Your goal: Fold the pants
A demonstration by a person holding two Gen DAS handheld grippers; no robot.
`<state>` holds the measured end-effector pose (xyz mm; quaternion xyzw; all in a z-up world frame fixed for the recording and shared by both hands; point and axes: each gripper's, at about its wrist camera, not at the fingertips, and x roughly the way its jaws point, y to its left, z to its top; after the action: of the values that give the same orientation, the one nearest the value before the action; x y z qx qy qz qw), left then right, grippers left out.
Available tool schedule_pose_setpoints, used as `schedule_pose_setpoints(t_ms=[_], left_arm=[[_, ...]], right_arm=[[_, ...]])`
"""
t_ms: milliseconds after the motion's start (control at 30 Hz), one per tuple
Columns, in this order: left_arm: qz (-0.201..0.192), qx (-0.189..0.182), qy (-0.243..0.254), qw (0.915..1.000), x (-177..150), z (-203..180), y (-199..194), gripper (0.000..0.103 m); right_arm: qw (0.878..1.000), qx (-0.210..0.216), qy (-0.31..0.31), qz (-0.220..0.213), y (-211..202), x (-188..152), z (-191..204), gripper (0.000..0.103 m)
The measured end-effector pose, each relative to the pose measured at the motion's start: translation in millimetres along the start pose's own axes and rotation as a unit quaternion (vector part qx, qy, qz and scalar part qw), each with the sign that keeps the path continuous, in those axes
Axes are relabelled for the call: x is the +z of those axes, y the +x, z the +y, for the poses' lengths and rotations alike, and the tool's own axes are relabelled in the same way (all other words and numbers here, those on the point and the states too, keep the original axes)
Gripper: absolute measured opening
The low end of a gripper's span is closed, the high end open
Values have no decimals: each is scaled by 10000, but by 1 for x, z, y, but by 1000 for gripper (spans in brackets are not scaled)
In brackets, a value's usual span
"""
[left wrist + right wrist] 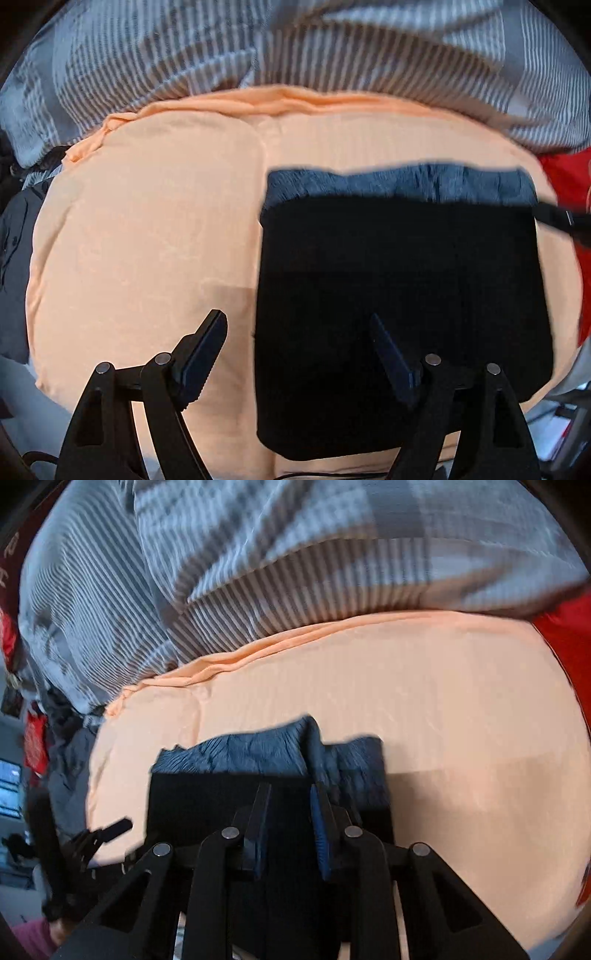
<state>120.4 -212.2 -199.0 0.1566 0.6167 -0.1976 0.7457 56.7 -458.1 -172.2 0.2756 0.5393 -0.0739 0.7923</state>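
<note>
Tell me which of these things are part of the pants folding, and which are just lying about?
Part of the job:
black pants, folded on the orange sheet
left hand-held gripper, open
right hand-held gripper, slightly open

Just lying about:
striped duvet
red fabric
dark clothes

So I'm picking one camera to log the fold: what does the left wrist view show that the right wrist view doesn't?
Only the left wrist view shows the whole folded black pants, near edge included, and the left hand-held gripper open above them. Only the right wrist view shows the right hand-held gripper from behind, open over the pants' far part, plus room clutter at the left. Both show the blue-grey waistband, the peach sheet and the striped duvet.
</note>
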Motion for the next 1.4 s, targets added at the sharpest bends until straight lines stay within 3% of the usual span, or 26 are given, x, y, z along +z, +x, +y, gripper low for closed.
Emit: schedule_pose_setpoints(t_ms=[133, 233, 333, 533, 600, 667, 767, 933, 1000, 1400], left_arm=[[-22, -40, 62, 10000, -7, -9, 3, 81], [-4, 39, 56, 10000, -7, -10, 2, 93], [54, 54, 43, 10000, -7, -10, -2, 93], [126, 120, 131, 9998, -14, -10, -10, 93], [158, 109, 150, 9997, -18, -9, -16, 103], [180, 98, 156, 9997, -22, -9, -22, 103], [254, 70, 165, 9995, -27, -8, -32, 103], [166, 165, 150, 9996, -36, -8, -53, 103], [139, 212, 106, 9996, -39, -7, -61, 103], [100, 248, -14, 9996, -55, 9, -104, 103]], right_arm=[[9976, -522, -33, 457, 29, -5, -16, 19], [9984, -337, 88, 447, 25, -14, -24, 20], [9969, -589, -195, 492, 18, -21, -17, 21], [9922, -1072, 34, 640, -8, -52, -23, 41], [9913, -1164, 8, 620, -23, -67, -19, 49], [9897, -1293, -5, 614, -34, -79, -12, 54], [9920, -1127, 116, 562, -51, -94, -3, 84], [9922, -1174, -65, 412, -65, -106, 27, 88], [9916, -1238, -144, 345, -69, -108, 38, 103], [9895, -1348, -94, 503, -93, -119, 75, 103]])
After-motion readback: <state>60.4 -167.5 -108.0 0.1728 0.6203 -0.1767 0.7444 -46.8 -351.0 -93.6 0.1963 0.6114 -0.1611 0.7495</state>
